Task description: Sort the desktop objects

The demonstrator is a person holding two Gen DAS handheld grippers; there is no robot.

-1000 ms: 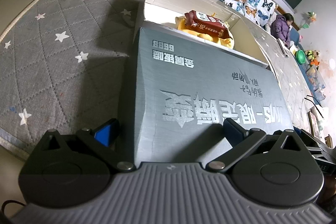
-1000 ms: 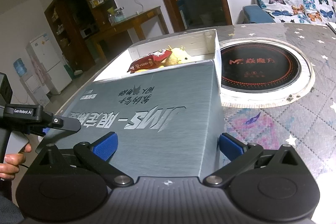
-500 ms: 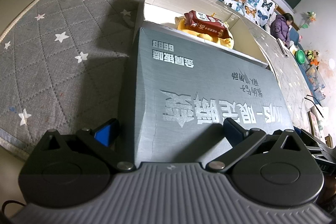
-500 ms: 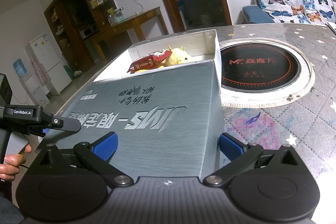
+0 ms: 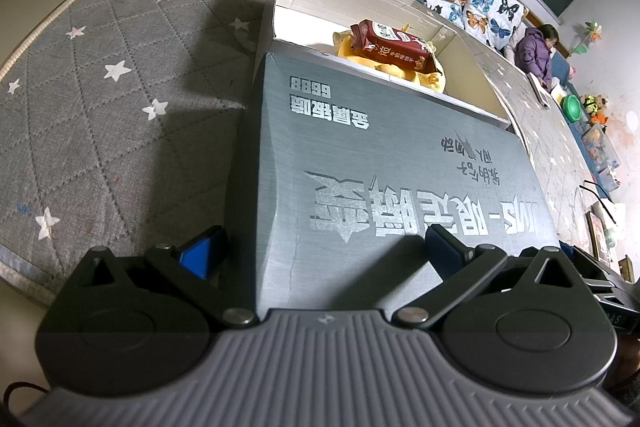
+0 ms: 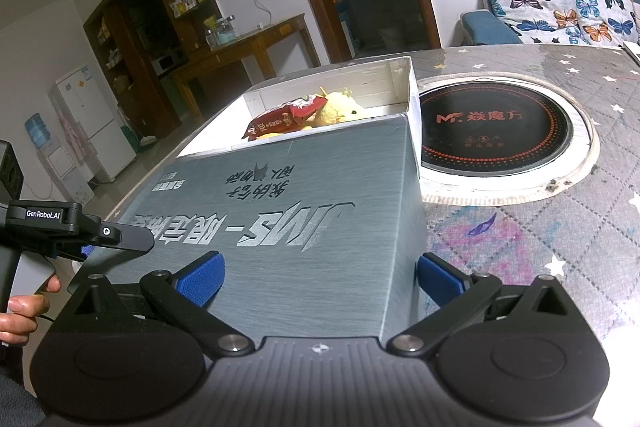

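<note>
Lid [image 5: 380, 163], likely light stiff cardboard, suits near-corner holds where left gripper [image 5: 320, 251] and right gripper [image 6: 320, 279] straddle it, jaws wide.

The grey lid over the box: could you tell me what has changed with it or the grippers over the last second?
Nothing has visibly changed.
</note>
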